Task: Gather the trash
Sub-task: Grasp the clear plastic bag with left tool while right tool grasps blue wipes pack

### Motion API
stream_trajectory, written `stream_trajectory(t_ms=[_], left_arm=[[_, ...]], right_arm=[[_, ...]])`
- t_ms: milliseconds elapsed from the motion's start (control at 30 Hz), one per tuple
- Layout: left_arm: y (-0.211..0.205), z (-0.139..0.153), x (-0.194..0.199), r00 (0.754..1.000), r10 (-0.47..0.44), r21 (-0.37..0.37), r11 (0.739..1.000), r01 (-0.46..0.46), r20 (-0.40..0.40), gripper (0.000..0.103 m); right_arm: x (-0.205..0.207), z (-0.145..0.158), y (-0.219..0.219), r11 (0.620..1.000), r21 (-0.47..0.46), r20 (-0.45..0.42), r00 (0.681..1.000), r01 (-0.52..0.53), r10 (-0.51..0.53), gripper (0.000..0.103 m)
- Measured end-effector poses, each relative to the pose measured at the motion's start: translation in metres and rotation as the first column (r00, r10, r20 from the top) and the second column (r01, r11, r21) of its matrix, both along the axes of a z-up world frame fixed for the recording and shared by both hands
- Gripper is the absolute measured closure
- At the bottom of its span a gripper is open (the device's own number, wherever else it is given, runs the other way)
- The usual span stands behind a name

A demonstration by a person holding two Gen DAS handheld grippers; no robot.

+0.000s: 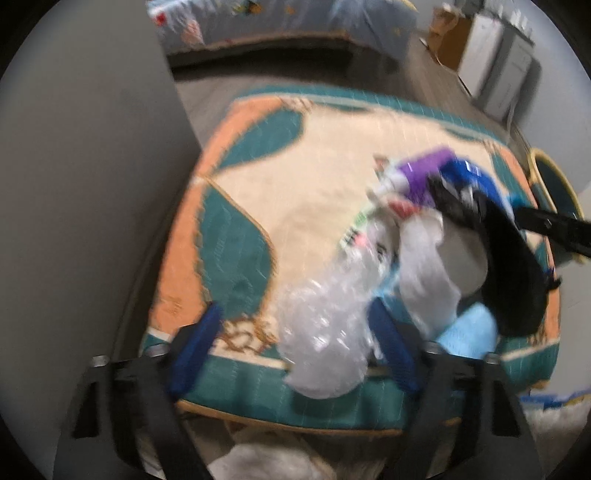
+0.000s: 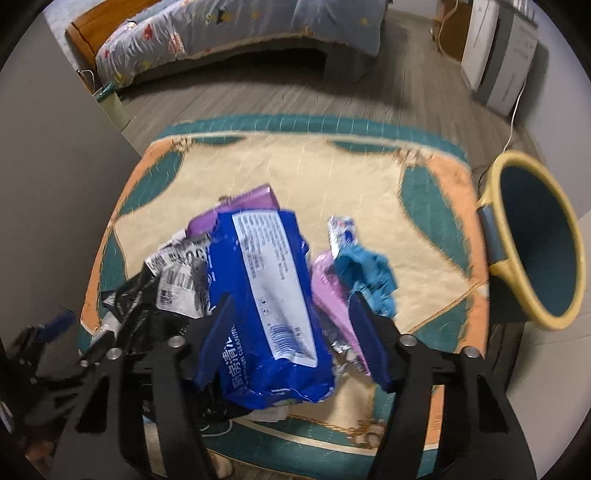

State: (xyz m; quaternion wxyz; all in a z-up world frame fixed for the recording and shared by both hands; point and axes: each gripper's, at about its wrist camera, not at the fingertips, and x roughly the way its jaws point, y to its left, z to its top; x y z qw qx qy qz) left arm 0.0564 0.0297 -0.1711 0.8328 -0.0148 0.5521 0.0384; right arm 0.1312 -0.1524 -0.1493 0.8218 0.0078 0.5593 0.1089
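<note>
A heap of trash lies on a low table with a teal, orange and cream cover (image 2: 295, 173). My left gripper (image 1: 293, 350) points down at the heap with its blue fingers wide apart, open around a crumpled clear plastic bag (image 1: 325, 325). Only the right finger is near the plastic. White paper (image 1: 424, 266) and a black bag (image 1: 509, 258) lie just beyond. My right gripper (image 2: 293, 332) is open, straddling a blue wipes pack (image 2: 266, 288). A pink wrapper (image 2: 332, 295) sits by its right finger. A purple packet (image 2: 240, 206) and a teal crumpled scrap (image 2: 369, 273) lie close by.
A yellow-rimmed bin with a blue inside (image 2: 535, 251) stands on the floor at the table's right edge. A grey wall (image 1: 92, 184) runs along the left. A bed (image 2: 240, 33) and white drawers (image 2: 498, 55) stand across the wooden floor.
</note>
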Motion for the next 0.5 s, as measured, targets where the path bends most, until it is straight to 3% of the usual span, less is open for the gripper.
stream_trajectory(t_ms=[100, 233, 267, 367, 500], left_arm=[[-0.005, -0.011, 0.003, 0.998, -0.036, -0.005, 0.999, 0.036, -0.043, 0.040], [-0.004, -0.019, 0.008, 0.995, -0.058, -0.060, 0.997, 0.054, -0.075, 0.052], [-0.004, -0.020, 0.008, 0.995, -0.057, -0.073, 0.996, 0.051, -0.081, 0.056], [-0.002, -0.020, 0.009, 0.996, -0.048, -0.101, 0.994, 0.041, -0.075, 0.068], [0.000, -0.004, 0.009, 1.000, -0.027, -0.090, 0.996, 0.026, -0.011, 0.078]], right_arm=[[0.007, -0.017, -0.004, 0.999, 0.021, -0.052, 0.998, 0.028, -0.027, 0.049], [0.012, -0.033, -0.008, 0.990, 0.130, -0.135, 0.990, 0.056, -0.038, 0.051], [0.011, -0.034, -0.009, 0.988, 0.142, -0.148, 0.988, 0.054, -0.033, 0.065], [0.009, -0.032, -0.010, 0.984, 0.169, -0.155, 0.988, 0.053, -0.026, 0.082], [0.004, -0.015, -0.008, 0.985, 0.170, -0.108, 0.994, 0.037, -0.019, 0.090]])
